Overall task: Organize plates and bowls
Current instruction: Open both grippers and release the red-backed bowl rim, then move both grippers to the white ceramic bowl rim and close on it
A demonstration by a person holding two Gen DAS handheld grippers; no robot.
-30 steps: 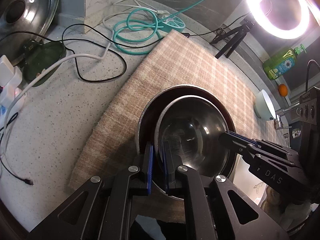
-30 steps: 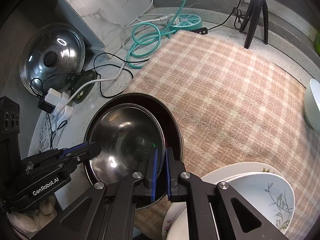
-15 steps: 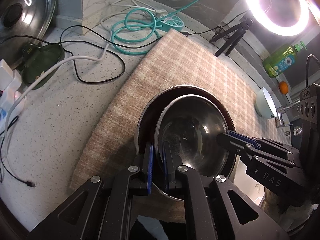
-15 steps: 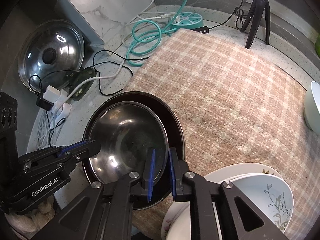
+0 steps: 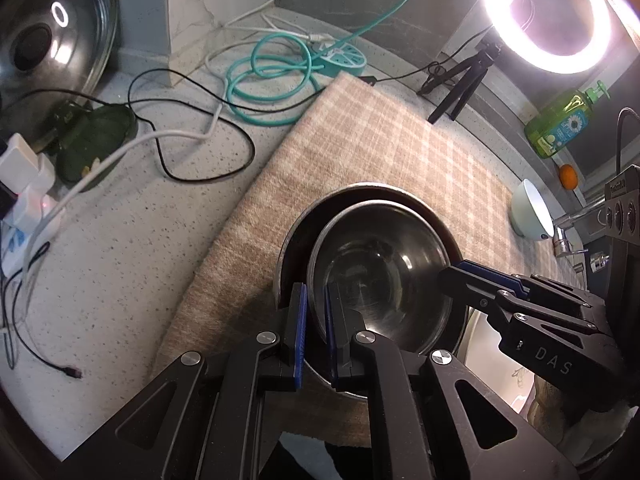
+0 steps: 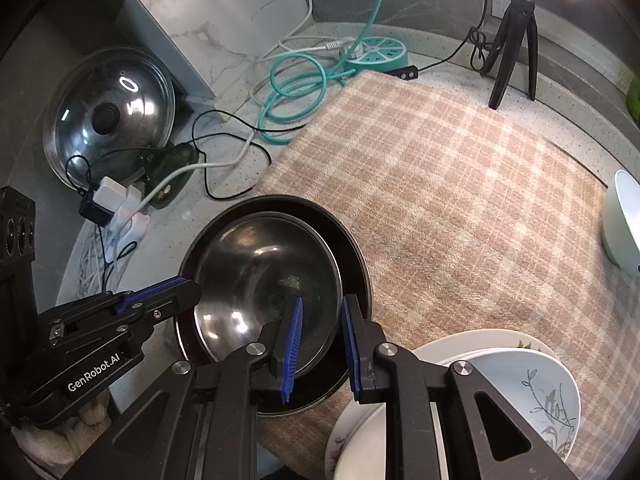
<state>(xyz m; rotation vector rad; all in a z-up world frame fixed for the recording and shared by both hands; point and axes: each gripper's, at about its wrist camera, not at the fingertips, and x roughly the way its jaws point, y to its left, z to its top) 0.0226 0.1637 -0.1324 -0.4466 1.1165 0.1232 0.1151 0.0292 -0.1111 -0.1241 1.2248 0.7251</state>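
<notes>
The round stainless-steel bowl, nested in the dark round pan on the checked cloth, is pinched at its rim by the left hand-held gripper; the right hand-held gripper, jaws just opening, straddles the rim unclamped; release appears in hand; the left is judged next to let go.

Two wrist fisheyes, close, angled steeply down from opposite sides, sharing steel bowl, plaid cloth

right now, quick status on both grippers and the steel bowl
Left gripper shut on steel bowl rim. Right gripper just opening, pads off the rim. Bowl nested in dark pan. Nothing in the way.
</notes>
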